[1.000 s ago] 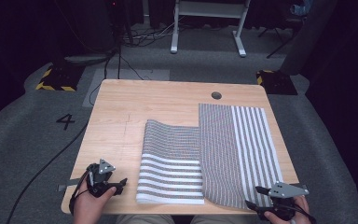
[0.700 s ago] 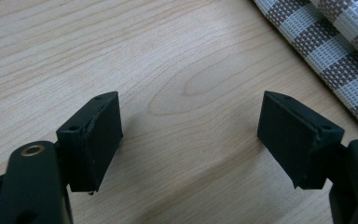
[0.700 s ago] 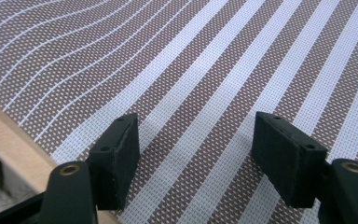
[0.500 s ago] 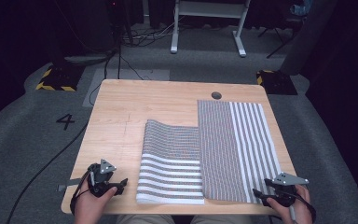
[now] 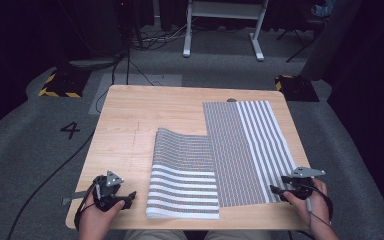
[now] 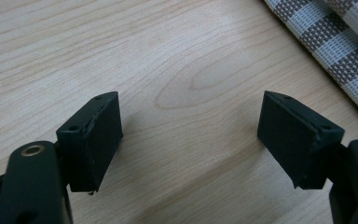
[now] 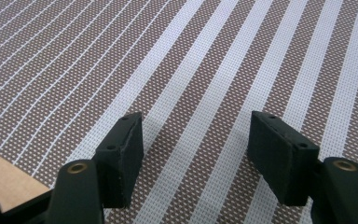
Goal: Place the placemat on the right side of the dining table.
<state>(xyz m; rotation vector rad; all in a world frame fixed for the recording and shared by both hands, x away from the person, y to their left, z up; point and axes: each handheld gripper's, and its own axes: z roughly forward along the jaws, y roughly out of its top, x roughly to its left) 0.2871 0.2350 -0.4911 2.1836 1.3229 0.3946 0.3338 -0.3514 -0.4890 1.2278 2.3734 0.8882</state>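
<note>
Two claws low on wooden surface [image 5: 130,115] in high view; striped cloth [image 5: 240,150] spread centre-right, left part folded over; left claw [image 5: 128,199] just left of fold, right claw [image 5: 275,190] at cloth's near right corner. Left gripper view: jaws wide, bare wood between; cloth edge [image 6: 335,51] upper right. Right gripper view: jaws apart, just been closing, above cloth [image 7: 191,70], nothing pinched.

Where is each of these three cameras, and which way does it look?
High view: above the person's side, looking forward and down on the table; both hands and tools show, left tool, right tool.
Left gripper view: on the left tool, facing bare wood; open jaws.
Right gripper view: on the right tool, over the cloth; open jaws.
All three share the cloth.
</note>
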